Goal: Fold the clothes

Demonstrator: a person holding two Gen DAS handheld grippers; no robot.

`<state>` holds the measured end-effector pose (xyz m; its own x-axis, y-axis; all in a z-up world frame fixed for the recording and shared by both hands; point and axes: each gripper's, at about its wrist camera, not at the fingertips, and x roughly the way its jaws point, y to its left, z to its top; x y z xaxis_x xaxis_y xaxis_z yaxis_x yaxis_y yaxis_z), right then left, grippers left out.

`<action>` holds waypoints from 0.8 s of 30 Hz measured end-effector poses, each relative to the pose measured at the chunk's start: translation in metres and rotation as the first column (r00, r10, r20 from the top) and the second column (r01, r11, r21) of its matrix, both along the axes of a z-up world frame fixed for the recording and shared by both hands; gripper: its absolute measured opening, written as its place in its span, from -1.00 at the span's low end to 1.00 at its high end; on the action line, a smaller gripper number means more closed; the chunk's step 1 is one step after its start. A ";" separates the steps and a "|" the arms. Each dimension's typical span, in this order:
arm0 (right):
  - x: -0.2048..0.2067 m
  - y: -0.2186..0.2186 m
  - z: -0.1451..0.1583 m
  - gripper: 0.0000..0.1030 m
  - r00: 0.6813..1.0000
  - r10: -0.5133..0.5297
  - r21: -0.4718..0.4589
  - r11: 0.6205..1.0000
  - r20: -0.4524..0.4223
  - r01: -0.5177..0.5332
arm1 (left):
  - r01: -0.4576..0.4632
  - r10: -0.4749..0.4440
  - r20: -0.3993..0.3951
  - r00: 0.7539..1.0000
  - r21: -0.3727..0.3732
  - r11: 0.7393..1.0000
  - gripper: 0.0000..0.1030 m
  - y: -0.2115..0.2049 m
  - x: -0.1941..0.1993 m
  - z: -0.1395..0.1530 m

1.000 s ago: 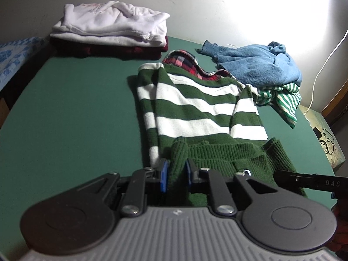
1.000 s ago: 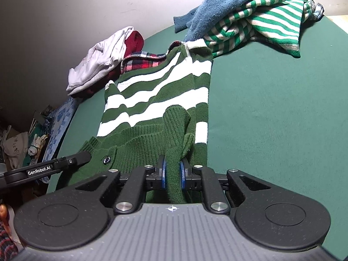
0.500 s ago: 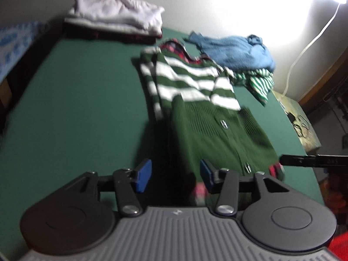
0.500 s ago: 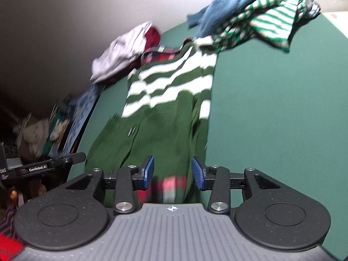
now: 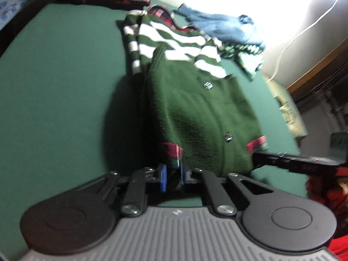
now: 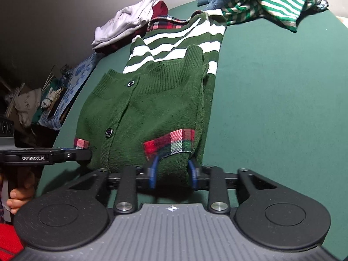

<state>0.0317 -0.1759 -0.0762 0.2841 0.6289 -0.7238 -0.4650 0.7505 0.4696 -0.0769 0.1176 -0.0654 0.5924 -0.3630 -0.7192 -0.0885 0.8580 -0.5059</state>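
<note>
- My left gripper [image 5: 173, 177] has its blue pads pressed together on the near hem of the green cardigan [image 5: 195, 113], at the corner where a strip of red plaid lining shows.
- My right gripper [image 6: 173, 174] sits at the other near corner of that hem; its jaws are closing, with a wad of green knit between the pads, which touch the cloth on both sides.
- The cardigan lies folded and flat on the green table [image 6: 282, 108], its hem at the near edge and its striped upper part [image 6: 180, 41] pointing toward the far edge.
- At the far left corner sits a stack of folded clothes [image 6: 128, 27], white on top of dark red.
- Toward the far right corner lies a loose heap: a blue garment [image 5: 226, 29] over a green-and-white striped one [image 6: 269, 6].
- Each view catches the other gripper's black finger beside the hem.
</note>
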 end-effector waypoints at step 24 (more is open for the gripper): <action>0.022 0.001 0.027 0.13 0.995 -0.076 -0.017 0.997 0.072 0.077 | 0.021 -0.029 0.078 0.997 0.105 0.994 0.20 0.022 0.034 0.021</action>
<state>0.0536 -0.1752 -0.0488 0.3821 0.5891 -0.7120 -0.4376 0.7939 0.4221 -0.0428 0.1393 -0.0447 0.6406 -0.3037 -0.7053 -0.0299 0.9079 -0.4182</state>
